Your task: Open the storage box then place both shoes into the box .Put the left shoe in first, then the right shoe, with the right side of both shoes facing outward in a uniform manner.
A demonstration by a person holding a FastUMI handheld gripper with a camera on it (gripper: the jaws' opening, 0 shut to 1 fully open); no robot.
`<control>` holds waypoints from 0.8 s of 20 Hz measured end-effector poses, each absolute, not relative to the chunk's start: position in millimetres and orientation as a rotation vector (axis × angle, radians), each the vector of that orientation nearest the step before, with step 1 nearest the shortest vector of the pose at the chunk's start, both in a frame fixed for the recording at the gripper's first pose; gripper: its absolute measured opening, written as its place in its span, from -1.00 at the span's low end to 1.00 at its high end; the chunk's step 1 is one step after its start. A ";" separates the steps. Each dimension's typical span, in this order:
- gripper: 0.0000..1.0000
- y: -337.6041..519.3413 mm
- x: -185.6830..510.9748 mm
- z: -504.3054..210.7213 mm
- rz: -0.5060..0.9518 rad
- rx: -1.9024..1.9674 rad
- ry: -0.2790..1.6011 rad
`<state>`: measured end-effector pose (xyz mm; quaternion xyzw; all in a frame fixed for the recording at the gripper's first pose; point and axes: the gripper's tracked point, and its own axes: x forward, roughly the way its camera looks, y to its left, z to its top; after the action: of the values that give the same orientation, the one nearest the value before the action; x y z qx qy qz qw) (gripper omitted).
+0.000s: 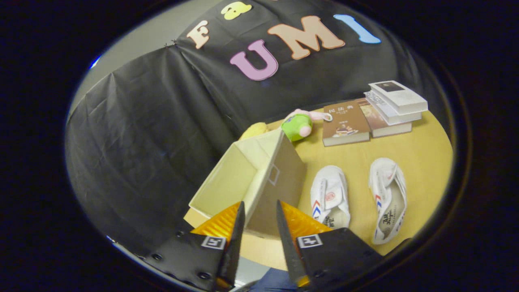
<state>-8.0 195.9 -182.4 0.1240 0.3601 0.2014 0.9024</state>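
Observation:
A storage box (279,186) stands open on the yellow table (421,158), its cream inside showing to the left and its tan side with a small label window facing the shoes. My gripper (260,202) is open, and its fingers stand on either side of the box's near upper edge without pressing on it. Two white shoes with red and blue marks lie to the right of the box. The nearer shoe (330,196) is just beyond my right finger. The other shoe (389,198) lies further right, tipped so its opening shows.
Beyond the shoes lie a brown book (344,123) and a stack of books (395,105). A green and pink plush toy (299,125) and a yellow soft object (254,130) sit behind the box. The table's near edge runs under my fingers.

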 end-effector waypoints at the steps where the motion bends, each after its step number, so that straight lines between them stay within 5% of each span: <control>1: 0.16 189.7 -5.3 -197.4 0.403 0.230 0.770; 5: 0.87 158.8 -12.6 -218.2 0.348 0.135 0.822; 16: 0.88 95.6 11.9 -279.1 0.186 -0.057 0.951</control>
<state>11.9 95.6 -279.1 -0.0273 0.4572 0.0893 0.8844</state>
